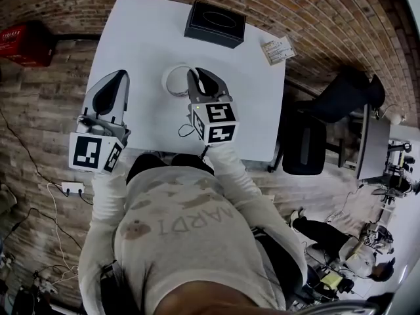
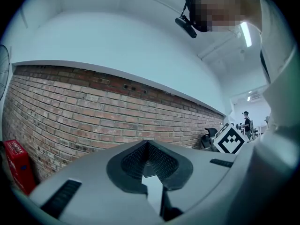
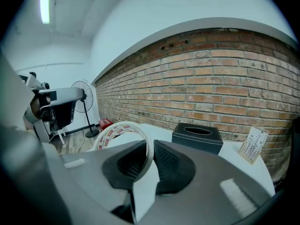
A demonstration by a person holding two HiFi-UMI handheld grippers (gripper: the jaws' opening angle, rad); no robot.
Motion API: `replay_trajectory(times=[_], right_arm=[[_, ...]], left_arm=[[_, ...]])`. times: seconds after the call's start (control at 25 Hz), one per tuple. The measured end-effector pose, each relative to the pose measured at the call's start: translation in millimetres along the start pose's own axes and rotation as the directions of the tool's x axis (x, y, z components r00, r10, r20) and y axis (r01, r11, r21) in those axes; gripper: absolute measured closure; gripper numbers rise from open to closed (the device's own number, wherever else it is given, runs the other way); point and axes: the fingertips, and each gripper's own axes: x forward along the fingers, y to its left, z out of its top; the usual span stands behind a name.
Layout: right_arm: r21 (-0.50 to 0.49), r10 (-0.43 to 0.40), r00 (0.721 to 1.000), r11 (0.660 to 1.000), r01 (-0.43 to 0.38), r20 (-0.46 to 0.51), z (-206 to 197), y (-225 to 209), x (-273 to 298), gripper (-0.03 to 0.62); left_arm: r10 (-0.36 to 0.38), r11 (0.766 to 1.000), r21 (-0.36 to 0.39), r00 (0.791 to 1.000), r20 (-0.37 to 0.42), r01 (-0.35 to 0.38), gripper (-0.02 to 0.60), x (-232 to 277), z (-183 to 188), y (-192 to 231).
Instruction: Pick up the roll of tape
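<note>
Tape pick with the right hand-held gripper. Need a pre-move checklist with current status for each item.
1. Roll of tape held by the right hand-held gripper: ok, its jaws pinch the ring's wall.
2. Roll lifted off the table: cannot tell, since neither view shows a gap under it.
3. Left hand-held gripper out of the way: ok, jaws together with nothing between them, off to the left of the roll in the head view.
4. Black box clear of the roll: ok, it stands apart at the table's far edge.
5. Card clear: ok, it is at the far right corner.
</note>
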Motion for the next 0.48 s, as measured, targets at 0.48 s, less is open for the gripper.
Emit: replay_trajectory(times=[0.48], right_arm=[[-0.009,0.005,0.993,1.000,-0.004,0.116,26.1,-2.7,-51.3,0.537]], left_arm=[[0.011,1.000,0.008,1.000,0.021,-0.011,0.575,-16.9,8.7,-33.4]])
